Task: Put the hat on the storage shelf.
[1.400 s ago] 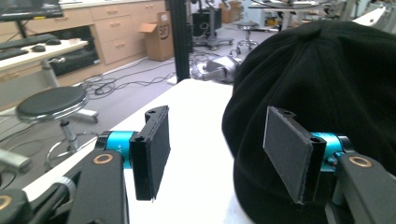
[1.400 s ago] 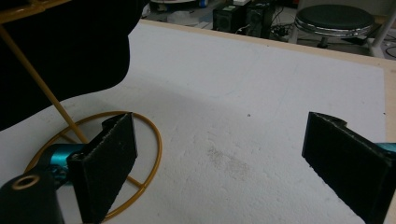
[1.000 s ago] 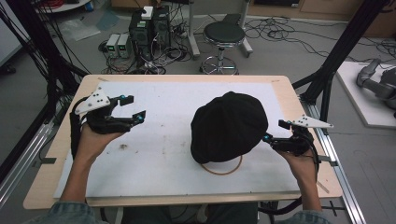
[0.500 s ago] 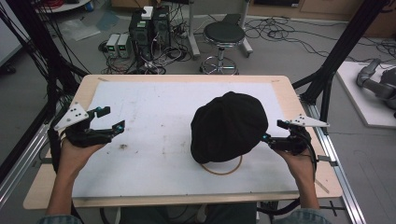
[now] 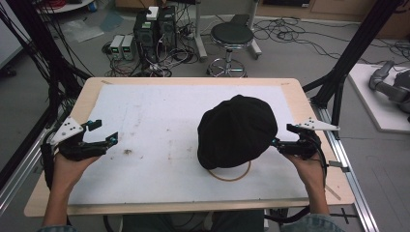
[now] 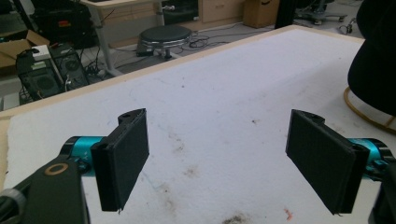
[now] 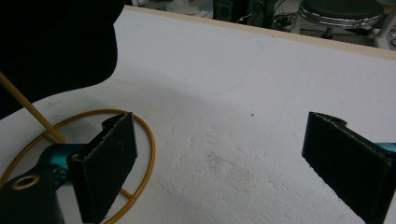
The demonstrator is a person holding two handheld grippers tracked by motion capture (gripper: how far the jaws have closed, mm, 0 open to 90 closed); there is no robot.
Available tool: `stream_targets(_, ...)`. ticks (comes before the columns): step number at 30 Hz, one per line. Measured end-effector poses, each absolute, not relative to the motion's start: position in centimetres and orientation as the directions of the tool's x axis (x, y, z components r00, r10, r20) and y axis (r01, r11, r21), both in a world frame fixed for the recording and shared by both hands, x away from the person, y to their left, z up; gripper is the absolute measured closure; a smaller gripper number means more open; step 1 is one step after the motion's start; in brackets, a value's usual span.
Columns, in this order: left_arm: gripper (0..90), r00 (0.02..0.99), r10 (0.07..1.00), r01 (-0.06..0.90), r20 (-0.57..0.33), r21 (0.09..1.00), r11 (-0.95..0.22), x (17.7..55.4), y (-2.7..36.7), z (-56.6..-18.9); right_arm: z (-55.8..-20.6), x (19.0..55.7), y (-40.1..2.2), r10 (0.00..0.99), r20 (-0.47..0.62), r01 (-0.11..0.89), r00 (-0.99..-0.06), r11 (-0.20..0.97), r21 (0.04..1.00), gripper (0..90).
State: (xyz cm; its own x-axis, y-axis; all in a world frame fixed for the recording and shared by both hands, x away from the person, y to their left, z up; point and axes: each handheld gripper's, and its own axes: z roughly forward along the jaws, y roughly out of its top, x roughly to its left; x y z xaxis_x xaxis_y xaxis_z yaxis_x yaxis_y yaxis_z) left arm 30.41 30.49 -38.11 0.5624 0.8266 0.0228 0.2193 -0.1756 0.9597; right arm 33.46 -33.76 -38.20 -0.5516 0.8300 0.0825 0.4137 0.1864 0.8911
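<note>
A black cap (image 5: 237, 130) sits on a thin yellow wire stand whose ring base (image 5: 232, 176) lies on the white mat. My right gripper (image 5: 281, 136) rests just right of the cap, open, with nothing between its pads (image 7: 224, 158). The cap (image 7: 56, 42) and ring (image 7: 144, 130) lie to its left in the right gripper view. My left gripper (image 5: 105, 131) is low over the mat's left side, far from the cap. Its jaws have just been opening and stand wide with nothing between them (image 6: 229, 158). The cap (image 6: 373, 65) shows at the right edge of the left gripper view.
The white mat (image 5: 159, 116) covers a wooden table with a bare rim (image 5: 193, 81). Small dirt marks (image 5: 128, 152) dot the mat. Beyond the far edge stand a round stool (image 5: 232, 36), computer boxes (image 5: 154, 29) and cables. Black frame posts (image 5: 353, 53) flank the table.
My left hand has moved left and toward the near edge, sinking closer to the mat. The right hand and the cap have stayed still.
</note>
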Motion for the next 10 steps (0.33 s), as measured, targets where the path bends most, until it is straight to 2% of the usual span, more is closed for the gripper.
stream_targets(10, 21.2, 0.560, 0.828, 0.216, 0.018, 0.962, -0.167, 30.37, 30.79, -38.29, -38.18, 33.58, -33.61, 0.828, 0.073, 0.403, -0.556, 0.191, 0.895, 9.9)
